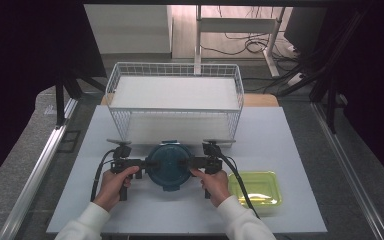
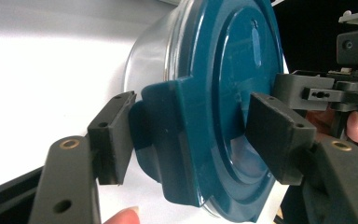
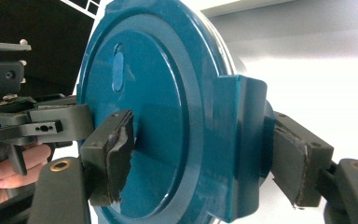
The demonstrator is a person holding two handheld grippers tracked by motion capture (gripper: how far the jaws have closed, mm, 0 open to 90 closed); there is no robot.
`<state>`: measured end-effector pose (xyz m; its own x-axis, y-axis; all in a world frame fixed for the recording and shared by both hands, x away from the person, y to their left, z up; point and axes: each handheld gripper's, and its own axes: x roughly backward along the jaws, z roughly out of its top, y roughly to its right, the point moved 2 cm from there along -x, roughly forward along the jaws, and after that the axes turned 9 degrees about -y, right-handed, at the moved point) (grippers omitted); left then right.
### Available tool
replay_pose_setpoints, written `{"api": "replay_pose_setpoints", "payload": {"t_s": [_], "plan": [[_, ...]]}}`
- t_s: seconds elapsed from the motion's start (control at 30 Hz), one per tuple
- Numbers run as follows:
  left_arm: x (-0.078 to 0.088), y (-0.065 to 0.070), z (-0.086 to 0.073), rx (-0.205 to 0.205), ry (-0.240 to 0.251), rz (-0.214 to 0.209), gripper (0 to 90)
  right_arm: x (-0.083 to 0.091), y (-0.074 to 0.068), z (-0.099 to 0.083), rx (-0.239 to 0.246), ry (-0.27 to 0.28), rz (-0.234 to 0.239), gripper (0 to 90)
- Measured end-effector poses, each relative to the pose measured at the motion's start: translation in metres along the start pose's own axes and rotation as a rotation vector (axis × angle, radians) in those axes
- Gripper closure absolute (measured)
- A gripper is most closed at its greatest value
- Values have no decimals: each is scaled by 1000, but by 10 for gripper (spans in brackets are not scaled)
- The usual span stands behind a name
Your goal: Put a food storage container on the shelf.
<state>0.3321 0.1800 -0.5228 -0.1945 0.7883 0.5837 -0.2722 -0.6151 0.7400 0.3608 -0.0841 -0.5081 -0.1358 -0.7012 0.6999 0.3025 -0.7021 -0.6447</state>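
Observation:
A round container with a dark teal lid [image 1: 168, 165] sits on the white board in front of me, with a clip tab on each side. My left gripper [image 1: 147, 164] comes in from the left and my right gripper [image 1: 187, 162] from the right. In the left gripper view the left gripper [image 2: 191, 135] straddles one clip tab [image 2: 168, 140], one pad against the tab's outer side and the other on the lid's top [image 2: 223, 70]. The right gripper [image 3: 200, 158] in its own view clamps the opposite tab [image 3: 237, 140] the same way, across the lid [image 3: 154, 70].
A white wire basket [image 1: 114, 85] with a white liner stands just behind the container. A shallow yellow-green tray [image 1: 256, 187] lies at the right, close to my right forearm. The white board [image 1: 280, 135] has free room at both sides.

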Motion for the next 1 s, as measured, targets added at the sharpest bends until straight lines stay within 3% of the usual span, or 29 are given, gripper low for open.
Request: {"api": "replay_pose_setpoints", "payload": {"t_s": [0.43, 0.67, 1.0], "plan": [[5, 15, -5, -38, 22, 13, 388, 12, -5, -10, 14, 28, -4, 278], [10, 36, -5, -98, 35, 9, 390, 31, -13, -15, 39, 57, -12, 278], [23, 63, -1, -151, 73, 3, 393, 58, -30, -18, 82, 109, -22, 279]]}}
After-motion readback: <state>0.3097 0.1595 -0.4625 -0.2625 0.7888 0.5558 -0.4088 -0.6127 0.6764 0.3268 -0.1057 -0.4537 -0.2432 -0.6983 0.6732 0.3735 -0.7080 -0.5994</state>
